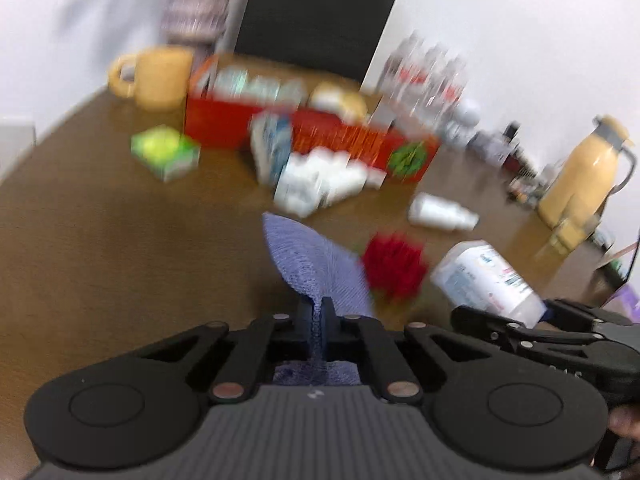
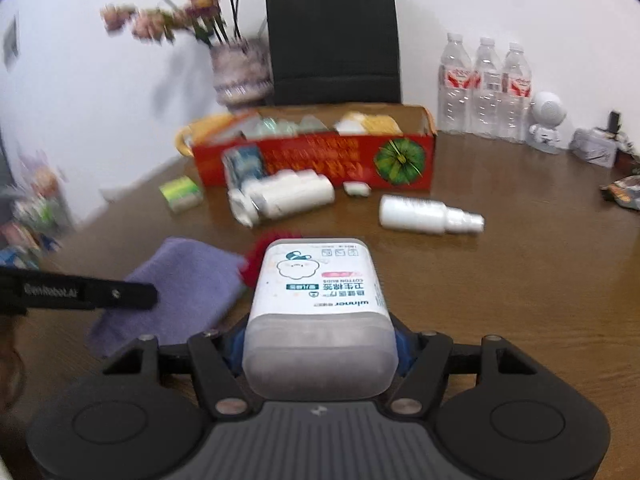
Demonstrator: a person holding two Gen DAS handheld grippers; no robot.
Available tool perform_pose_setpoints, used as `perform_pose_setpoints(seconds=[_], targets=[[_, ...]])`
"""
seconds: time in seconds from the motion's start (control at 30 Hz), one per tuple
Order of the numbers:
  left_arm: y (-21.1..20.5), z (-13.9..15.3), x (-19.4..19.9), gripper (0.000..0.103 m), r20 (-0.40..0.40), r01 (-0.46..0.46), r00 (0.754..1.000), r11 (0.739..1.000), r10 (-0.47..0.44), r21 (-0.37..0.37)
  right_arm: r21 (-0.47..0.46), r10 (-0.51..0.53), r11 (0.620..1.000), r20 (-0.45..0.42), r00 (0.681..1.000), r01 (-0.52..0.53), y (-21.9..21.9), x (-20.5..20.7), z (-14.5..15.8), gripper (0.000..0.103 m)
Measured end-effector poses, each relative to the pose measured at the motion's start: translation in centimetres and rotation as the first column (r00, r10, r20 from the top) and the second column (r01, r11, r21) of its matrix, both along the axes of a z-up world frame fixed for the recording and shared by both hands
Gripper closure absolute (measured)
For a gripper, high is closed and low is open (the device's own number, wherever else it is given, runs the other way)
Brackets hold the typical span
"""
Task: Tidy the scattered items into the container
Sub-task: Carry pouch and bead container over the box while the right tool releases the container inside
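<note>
My left gripper [image 1: 318,312] is shut on a purple cloth [image 1: 316,264] and holds it above the table; the cloth also shows in the right wrist view [image 2: 188,284]. My right gripper [image 2: 318,344] is shut on a white cotton-bud box [image 2: 320,304], also visible in the left wrist view [image 1: 488,280]. The red cardboard container [image 2: 320,160] stands at the back, partly filled. In front of it lie white bottles [image 2: 288,196], a white spray bottle [image 2: 428,214], a green packet [image 2: 182,192], a small white item [image 2: 356,189] and a red fluffy thing [image 1: 394,266].
A black paper bag [image 2: 334,40], a flower vase [image 2: 240,72] and a yellow mug [image 1: 158,76] stand behind the container. Three water bottles [image 2: 486,88] and a white figurine [image 2: 546,120] stand at the back right. A yellow flask [image 1: 584,172] is far right.
</note>
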State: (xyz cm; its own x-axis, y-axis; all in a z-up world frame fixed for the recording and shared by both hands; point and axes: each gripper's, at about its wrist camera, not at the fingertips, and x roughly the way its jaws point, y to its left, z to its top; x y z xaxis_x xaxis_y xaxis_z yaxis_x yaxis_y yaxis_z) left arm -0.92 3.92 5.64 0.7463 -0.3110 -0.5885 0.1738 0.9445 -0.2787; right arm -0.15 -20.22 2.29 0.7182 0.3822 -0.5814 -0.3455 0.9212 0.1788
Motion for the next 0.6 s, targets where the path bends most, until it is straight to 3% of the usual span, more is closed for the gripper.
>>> perform_pose_setpoints(seconds=[0.1, 0.27, 0.4, 0.53, 0.6], targets=[[0.7, 3.6, 1.8, 0.099, 0.090, 0.035, 0.995, 0.999, -0.031, -0.035, 0.032, 0.008, 0.999, 0.052, 0.999, -0.009, -0.5, 1.4, 2.7, 0.038], [0.5, 8.1, 10.2, 0.099, 0.161, -0.004, 0.987, 1.000, 0.002, 0.018, 0.003, -0.019, 1.000, 0.163, 0.987, 0.018, 0.2, 7.8, 6.8, 0.038], [0.1, 8.4, 19.3, 0.099, 0.112, -0.040, 0.993, 0.999, 0.040, -0.006, 0.066, -0.043, 0.997, 0.130, 0.991, 0.035, 1.2, 16.6, 9.0, 0.038], [1.0, 5.7, 27.5, 0.099, -0.030, -0.090, 0.996, 0.992, 0.088, -0.092, 0.058, -0.088, 0.994, 0.012, 0.996, 0.088, 2.3, 25.2, 7.7, 0.038], [1.4, 4.2, 30.1, 0.099, -0.080, -0.131, 0.989, 0.987, 0.124, -0.095, 0.021, -0.102, 0.995, -0.016, 0.995, 0.102, 3.0, 27.8, 6.6, 0.038]])
